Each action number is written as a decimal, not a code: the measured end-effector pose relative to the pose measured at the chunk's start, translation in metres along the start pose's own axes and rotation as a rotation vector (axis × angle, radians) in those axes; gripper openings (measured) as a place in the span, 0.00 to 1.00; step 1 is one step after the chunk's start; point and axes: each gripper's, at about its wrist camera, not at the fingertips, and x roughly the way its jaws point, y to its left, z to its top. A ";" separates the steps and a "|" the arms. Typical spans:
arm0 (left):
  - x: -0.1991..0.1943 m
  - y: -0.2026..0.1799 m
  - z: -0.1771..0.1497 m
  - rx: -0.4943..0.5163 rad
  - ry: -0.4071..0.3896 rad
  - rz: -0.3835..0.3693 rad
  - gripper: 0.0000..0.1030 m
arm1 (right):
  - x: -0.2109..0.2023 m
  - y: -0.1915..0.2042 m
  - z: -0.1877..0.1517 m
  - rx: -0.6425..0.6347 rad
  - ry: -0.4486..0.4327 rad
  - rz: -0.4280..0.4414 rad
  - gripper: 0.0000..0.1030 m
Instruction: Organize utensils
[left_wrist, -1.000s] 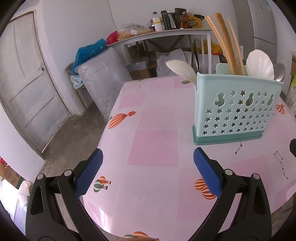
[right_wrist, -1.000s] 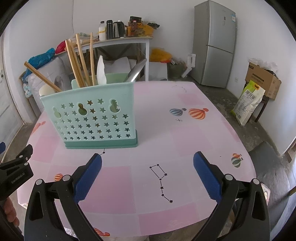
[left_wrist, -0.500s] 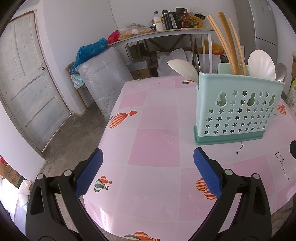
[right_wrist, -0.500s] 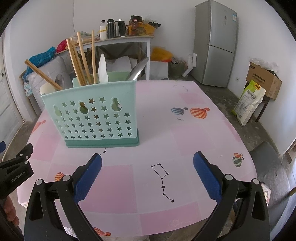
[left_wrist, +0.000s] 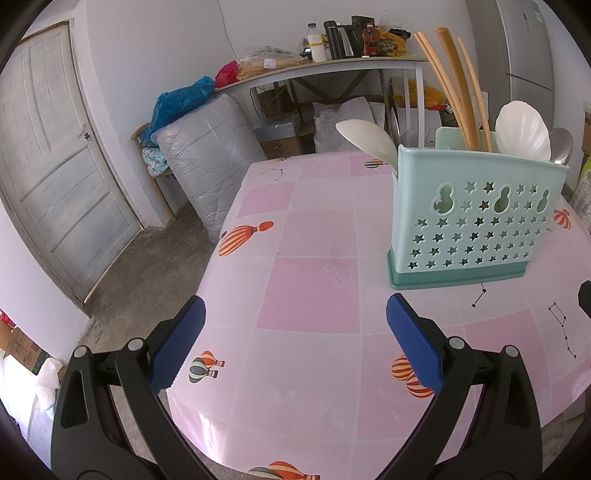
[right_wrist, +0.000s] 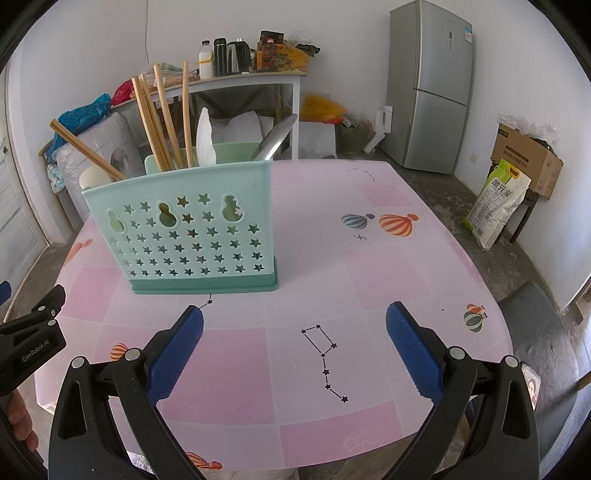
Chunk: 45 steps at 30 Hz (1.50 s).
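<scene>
On the pink checked tablecloth with balloon and constellation prints (right_wrist: 369, 266), the pale mint plastic utensil caddy with star-shaped cut-outs (right_wrist: 188, 236) stands upright on its darker green base, its long side running left to right across the table. It sits far and to the left of the right gripper (right_wrist: 294, 334), and far and to the right of the left gripper (left_wrist: 295, 325), so it lies between the two and near both; which hand is nearer I cannot tell for sure. Both grippers hover over bare cloth with jaws spread wide and nothing between their blue pads. No loose utensil shows on the table; everything visible is already in the caddy. The long wooden chopsticks (right_wrist: 162, 122) stand steeply, fanning towards the upper left, with one slanting far out to the left. The white plastic spoon (right_wrist: 205, 138) is upright beside them, and the metal spoon (right_wrist: 275, 138) leans right. Any next reach would therefore have to go forward and inward, coming down from above along those handles.
</scene>
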 end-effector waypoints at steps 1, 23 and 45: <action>0.000 0.000 0.000 0.000 0.001 0.000 0.92 | 0.000 0.000 0.000 0.000 0.000 -0.001 0.94; 0.000 0.003 0.000 -0.001 0.003 -0.002 0.92 | -0.001 0.000 -0.001 -0.001 -0.003 0.001 0.94; -0.001 0.006 -0.002 -0.004 0.009 -0.001 0.92 | -0.003 0.001 0.003 0.001 -0.003 0.004 0.94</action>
